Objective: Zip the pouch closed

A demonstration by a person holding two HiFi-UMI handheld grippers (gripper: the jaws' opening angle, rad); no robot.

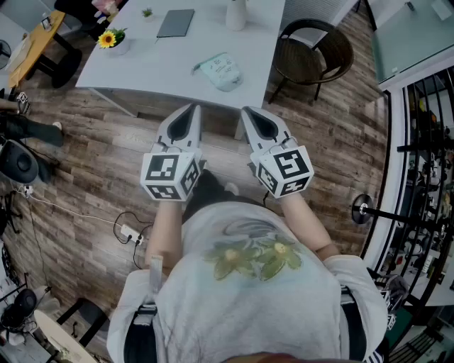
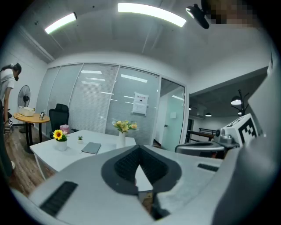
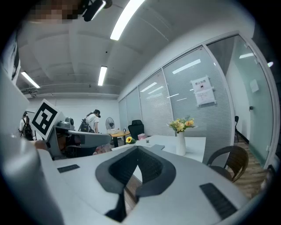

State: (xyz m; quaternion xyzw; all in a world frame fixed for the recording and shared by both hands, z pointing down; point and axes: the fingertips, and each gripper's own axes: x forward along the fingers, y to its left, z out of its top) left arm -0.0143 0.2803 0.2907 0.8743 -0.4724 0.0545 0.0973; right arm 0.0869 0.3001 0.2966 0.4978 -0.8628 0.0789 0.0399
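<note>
Mint-green soft pouch lies on the white rectangular table, near its front edge. Too small in the head view to tell us whether its zip is open or closed.

Left gripper: jaws together, nothing between them. We see the same in the left gripper view, where the dark pads meet at the tip. Right gripper: jaws together too, empty, and the right gripper view agrees.

We hold both grippers side by side, close to the body, over the wood-plank floor. Their tips sit just short of the table edge and point roughly level toward it. Both are well apart from the pouch, touching nothing.

Also on the table, further back:
- yellow sunflower in a small white pot
- flat grey notebook
- white vase

Dark wicker chair stands at the table's right end.
</note>
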